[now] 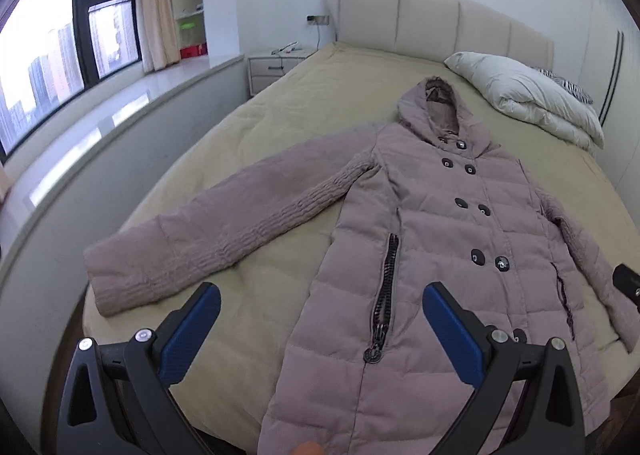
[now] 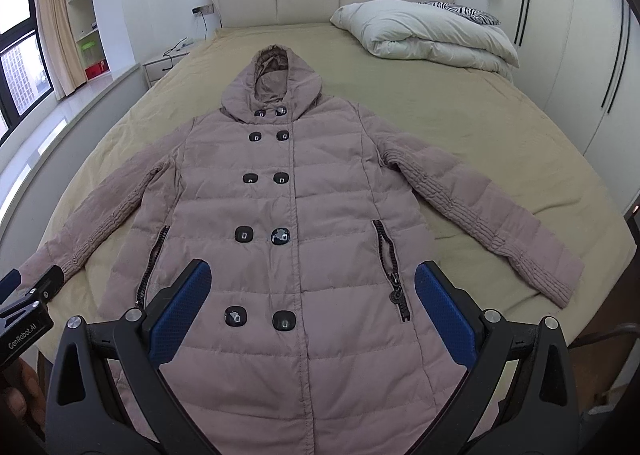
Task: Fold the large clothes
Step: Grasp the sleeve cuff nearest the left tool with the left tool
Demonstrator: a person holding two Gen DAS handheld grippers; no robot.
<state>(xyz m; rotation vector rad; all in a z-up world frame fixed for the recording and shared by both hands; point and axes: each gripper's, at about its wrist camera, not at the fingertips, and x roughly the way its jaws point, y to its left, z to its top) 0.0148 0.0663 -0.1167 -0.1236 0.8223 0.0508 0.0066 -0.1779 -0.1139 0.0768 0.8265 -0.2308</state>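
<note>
Both claws, left (image 1: 321, 305) and right (image 2: 313, 283), hang apart over the flat coat (image 2: 280, 215); folding unstarted, I judge a sleeve (image 1: 192, 239) grab comes next.

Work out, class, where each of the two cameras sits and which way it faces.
Left wrist: on the left gripper at the bed's foot, facing the headboard, coat right of centre; own open fingers show.
Right wrist: on the right gripper, centred over the coat; own open fingers and left gripper show.
Shared: coat, bed, pillow.
</note>
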